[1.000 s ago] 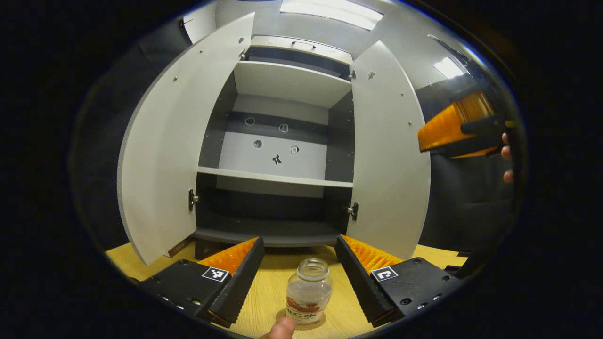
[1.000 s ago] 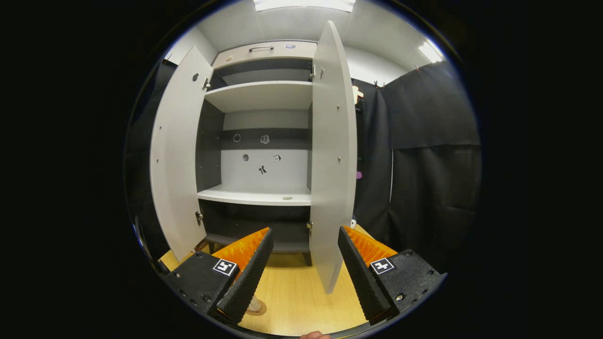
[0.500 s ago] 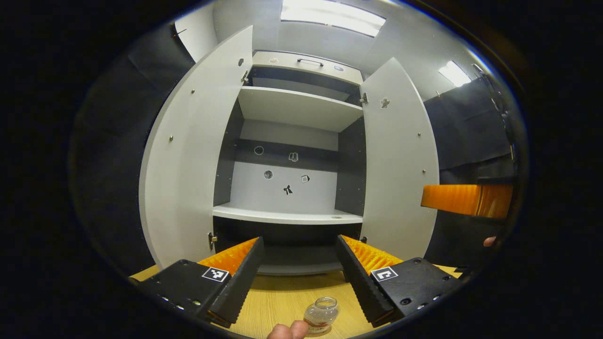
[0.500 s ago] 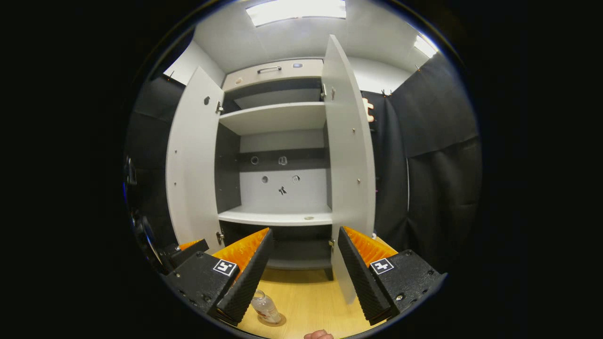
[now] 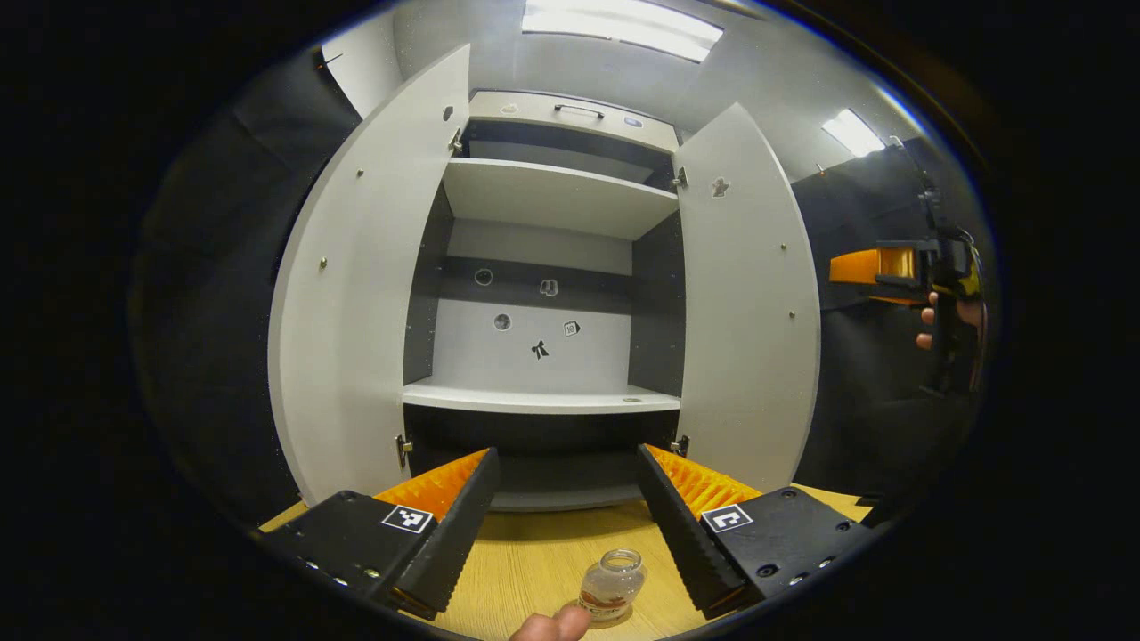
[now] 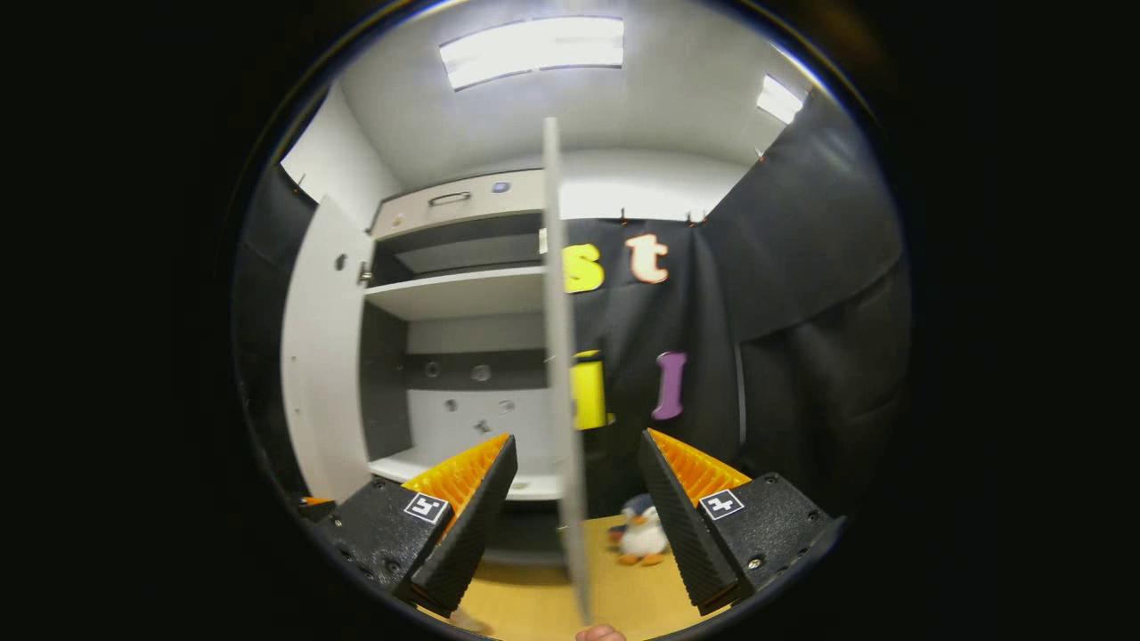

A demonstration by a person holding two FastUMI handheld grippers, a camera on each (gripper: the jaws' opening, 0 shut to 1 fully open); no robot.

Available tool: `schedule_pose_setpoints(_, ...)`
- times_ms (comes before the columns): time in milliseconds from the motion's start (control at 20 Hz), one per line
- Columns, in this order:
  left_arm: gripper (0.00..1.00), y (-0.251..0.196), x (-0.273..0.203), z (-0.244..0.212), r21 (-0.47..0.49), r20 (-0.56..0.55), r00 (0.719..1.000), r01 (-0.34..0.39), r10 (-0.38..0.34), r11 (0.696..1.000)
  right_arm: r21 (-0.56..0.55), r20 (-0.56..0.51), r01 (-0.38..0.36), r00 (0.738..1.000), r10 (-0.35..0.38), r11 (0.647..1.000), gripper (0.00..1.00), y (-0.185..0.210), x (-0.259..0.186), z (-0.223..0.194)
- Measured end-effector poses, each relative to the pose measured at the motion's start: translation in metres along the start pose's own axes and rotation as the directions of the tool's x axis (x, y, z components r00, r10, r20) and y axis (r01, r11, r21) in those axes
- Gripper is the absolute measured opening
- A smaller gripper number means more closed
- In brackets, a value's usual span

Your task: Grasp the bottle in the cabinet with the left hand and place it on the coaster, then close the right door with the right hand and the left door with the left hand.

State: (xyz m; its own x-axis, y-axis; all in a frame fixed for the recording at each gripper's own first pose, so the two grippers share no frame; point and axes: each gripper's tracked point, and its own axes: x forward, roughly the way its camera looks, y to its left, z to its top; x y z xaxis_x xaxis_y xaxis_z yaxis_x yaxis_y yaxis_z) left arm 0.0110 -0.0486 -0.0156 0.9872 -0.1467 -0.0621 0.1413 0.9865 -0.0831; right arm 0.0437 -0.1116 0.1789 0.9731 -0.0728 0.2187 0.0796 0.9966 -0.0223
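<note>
Left door: swung wide open, seen at the left of the cabinet in the left gripper view; hinges are seen along its inner edge.
Cabinet: grey, with both doors open; two pale shelves and a dark back panel are seen inside, and small stickers are seen on the back wall.
Left gripper: released, its fingers spread wide apart with nothing held between them; it is held low over the table in front of the cabinet.
Table: light wood grain, seen below the cabinet.
Bottle: small, clear, uncapped, stood upright on the table in front of the cabinet, between the left gripper's fingers but touched by neither.
Coaster: a thin round edge is seen under the bottle's base, largely hidden.
Fingertip: seen at the bottom edge, just beside the bottle.
Right door: open; in the right gripper view it is seen edge-on as a thin upright line between the spread fingers.
Right gripper: released, fingers wide apart, one on either side of the door edge; whether the door is touched cannot be told. It is also seen at the far right of the left gripper view, held by a hand.
Toy penguin: stood on the table beyond the right door.
</note>
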Motion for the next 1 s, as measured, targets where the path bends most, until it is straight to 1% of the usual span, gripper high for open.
schedule_pose_setpoints(100, 0.94, -0.002, 0.001, -0.002, -0.011, -0.011, 1.0, 0.003, -0.003, 1.0, -0.009, 0.003, 0.053, 0.999, -0.053, 0.999, 0.84, -0.027, 0.021, 0.007)
schedule_pose_setpoints(200, 0.93, -0.003, 0.003, -0.002, -0.011, -0.015, 1.0, 0.009, -0.009, 1.0, -0.03, -0.024, 0.073, 0.997, -0.074, 0.997, 0.84, -0.039, 0.044, 0.0)
schedule_pose_setpoints(300, 0.94, 0.0, 0.005, 0.001, 0.002, -0.011, 1.0, 0.01, -0.01, 1.0, -0.052, -0.05, 0.071, 0.996, -0.074, 0.996, 0.84, -0.041, 0.062, -0.008)
schedule_pose_setpoints(400, 0.94, 0.005, 0.006, -0.001, 0.015, -0.014, 1.0, -0.008, 0.008, 1.0, -0.045, -0.057, 0.064, 0.996, -0.067, 0.997, 0.84, -0.036, 0.071, -0.012)
schedule_pose_setpoints(450, 0.94, 0.007, 0.005, -0.004, 0.018, -0.027, 0.999, -0.017, 0.018, 1.0, -0.044, -0.053, 0.075, 0.996, -0.077, 0.996, 0.84, -0.036, 0.072, -0.013)
schedule_pose_setpoints(500, 0.93, 0.009, 0.004, -0.007, 0.016, -0.039, 0.999, -0.022, 0.023, 1.0, -0.04, -0.034, 0.081, 0.996, -0.083, 0.996, 0.87, -0.036, 0.071, -0.011)
schedule_pose_setpoints(550, 0.94, 0.008, 0.001, -0.01, 0.01, -0.044, 0.999, -0.022, 0.023, 1.0, -0.045, -0.036, 0.081, 0.996, -0.083, 0.996, 0.82, -0.035, 0.071, -0.013)
schedule_pose_setpoints(650, 0.94, 0.009, -0.003, -0.011, 0.004, -0.041, 0.999, -0.023, 0.023, 1.0, -0.062, -0.029, 0.068, 0.997, -0.07, 0.996, 0.82, -0.028, 0.069, -0.012)
schedule_pose_setpoints(700, 0.96, 0.01, -0.004, -0.011, 0.004, -0.04, 0.999, -0.022, 0.022, 1.0, -0.086, -0.026, 0.067, 0.997, -0.069, 0.994, 0.82, -0.025, 0.068, -0.013)
schedule_pose_setpoints(750, 0.94, 0.011, -0.006, -0.011, 0.005, -0.04, 0.999, -0.022, 0.022, 1.0, -0.107, -0.016, 0.067, 0.997, -0.069, 0.992, 0.81, -0.021, 0.066, -0.01)
schedule_pose_setpoints(800, 0.96, 0.014, -0.008, -0.011, 0.007, -0.038, 0.999, -0.029, 0.029, 1.0, -0.116, -0.014, 0.065, 0.998, -0.067, 0.991, 0.81, -0.017, 0.064, -0.01)
schedule_pose_setpoints(850, 0.94, 0.016, -0.01, -0.011, 0.007, -0.037, 0.999, -0.035, 0.035, 0.999, -0.109, -0.012, 0.054, 0.998, -0.055, 0.993, 0.81, -0.011, 0.062, -0.01)
schedule_pose_setpoints(1000, 0.94, 0.023, -0.012, -0.015, 0.002, -0.049, 0.998, -0.047, 0.047, 0.999, -0.051, -0.027, -0.006, 1.0, 0.004, 0.999, 0.81, 0.014, 0.059, -0.016)
